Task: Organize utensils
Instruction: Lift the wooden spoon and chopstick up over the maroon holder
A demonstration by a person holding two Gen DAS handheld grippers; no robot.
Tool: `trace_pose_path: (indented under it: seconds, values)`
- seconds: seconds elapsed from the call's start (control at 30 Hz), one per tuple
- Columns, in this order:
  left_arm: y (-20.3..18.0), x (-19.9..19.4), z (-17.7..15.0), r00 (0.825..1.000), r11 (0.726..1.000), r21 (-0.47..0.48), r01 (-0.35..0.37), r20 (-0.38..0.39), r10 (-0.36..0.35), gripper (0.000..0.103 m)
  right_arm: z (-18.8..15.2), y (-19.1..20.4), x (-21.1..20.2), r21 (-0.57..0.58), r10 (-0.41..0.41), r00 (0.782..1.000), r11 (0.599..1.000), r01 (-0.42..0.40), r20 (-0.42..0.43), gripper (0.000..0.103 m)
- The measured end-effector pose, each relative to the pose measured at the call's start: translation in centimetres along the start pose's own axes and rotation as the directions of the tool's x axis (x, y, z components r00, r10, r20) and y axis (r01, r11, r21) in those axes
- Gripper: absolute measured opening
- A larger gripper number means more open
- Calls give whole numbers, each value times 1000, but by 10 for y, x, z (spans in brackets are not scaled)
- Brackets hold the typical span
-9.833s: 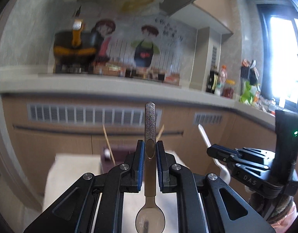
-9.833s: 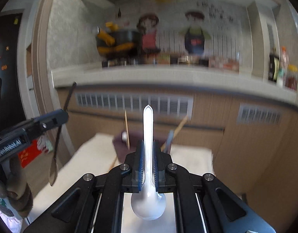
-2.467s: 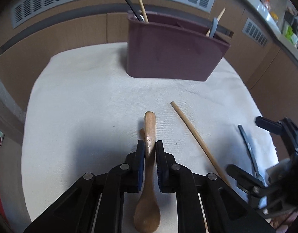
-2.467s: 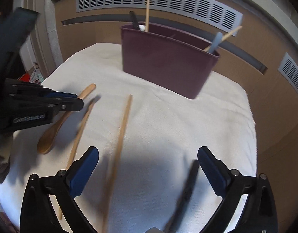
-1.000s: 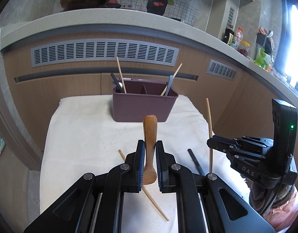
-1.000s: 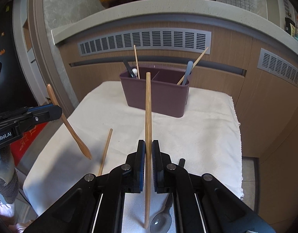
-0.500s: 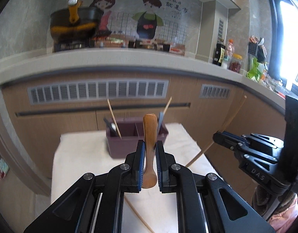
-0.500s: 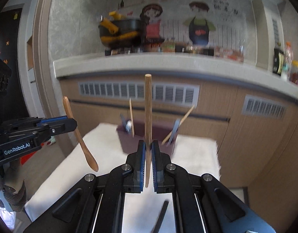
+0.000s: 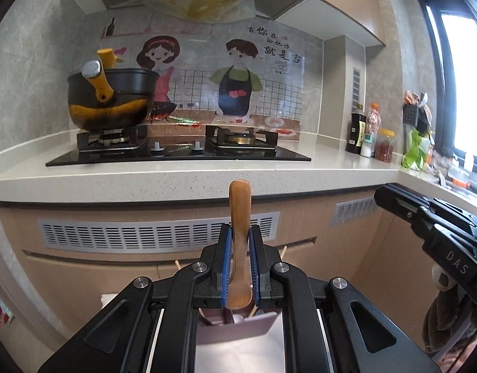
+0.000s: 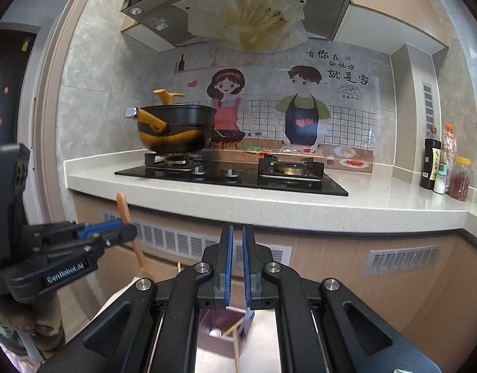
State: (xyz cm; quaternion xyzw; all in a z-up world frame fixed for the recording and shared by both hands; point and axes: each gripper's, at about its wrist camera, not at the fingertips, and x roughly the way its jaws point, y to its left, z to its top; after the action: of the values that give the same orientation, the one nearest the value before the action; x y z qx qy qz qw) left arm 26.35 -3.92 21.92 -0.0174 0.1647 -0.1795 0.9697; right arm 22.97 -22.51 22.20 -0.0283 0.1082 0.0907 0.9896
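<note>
Left wrist view: a wooden spoon (image 9: 239, 214) is pinched between the blue pads of the left gripper (image 9: 240, 233), its handle end standing upright above the jaws and its bowl hanging below them. Directly under the bowl, a maroon utensil holder (image 9: 238, 324) is seen through the gripper frame, set on a white cloth (image 9: 238, 354). The right gripper (image 9: 390, 199) is seen at the right edge, level with the spoon's handle and well apart from it. From the right wrist view, the jaws of the right gripper (image 10: 235, 230) are pressed almost together, with only a narrow slit left between the pads. A thin wooden chopstick (image 10: 236, 354) is seen below them over the holder (image 10: 219, 323); whether it is pinched cannot be told. A white-tipped utensil (image 10: 215, 332) and a blue-grey handle (image 10: 247, 317) are stood in the holder. Behind, a speckled counter (image 9: 176, 183) is topped by a black gas hob (image 9: 176, 152), on which a black and yellow pot (image 9: 111, 105) is set.
</note>
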Motion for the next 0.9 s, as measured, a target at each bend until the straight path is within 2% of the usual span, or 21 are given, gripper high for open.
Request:
trace_pose_path:
  seconds: [0.1,0.2,0.3,0.37,0.4,0.43,0.47,0.5,0.53,0.7,0.8,0.9]
  values:
    - [10,23,-3,1000,1000,-24,7,-30,-8,12,-3,-4,18,7,25,999,1000,-25,-42,6]
    - [17,39,-19,997,999,-28,19,-73,-21,12,-24,-7,36,-15,54,990,998,-57,-130,6]
    - [24,49,-44,992,999,-46,28,-120,-33,12,-59,-15,55,-24,95,965,994,-104,-246,6]
    - [27,52,-63,988,998,-60,33,-152,-42,12,-91,-19,67,-33,117,937,990,-135,-328,9]
    - [27,52,-71,986,997,-63,35,-163,-45,12,-104,-19,70,-41,124,926,988,-149,-357,15]
    - [29,53,-80,983,997,-69,34,-179,-46,12,-119,-19,75,-50,125,910,986,-157,-396,27]
    - [29,53,-88,981,997,-72,33,-189,-46,12,-134,-19,81,-53,125,891,985,-164,-436,34]
    - [30,54,-95,978,997,-76,34,-204,-49,12,-145,-18,85,-51,126,878,984,-168,-461,47]
    - [30,54,-100,976,996,-79,35,-214,-51,12,-159,-17,93,-48,121,858,985,-167,-499,51]
    - [30,48,-124,966,995,-96,39,-251,-62,12,-207,-12,130,-58,66,784,990,-129,-618,48]
    - [31,42,-134,962,994,-101,38,-266,-64,12,-227,-12,139,-71,30,765,993,-99,-644,34]
    - [32,38,-142,958,993,-110,36,-280,-66,12,-240,-12,138,-80,5,752,994,-77,-659,8]
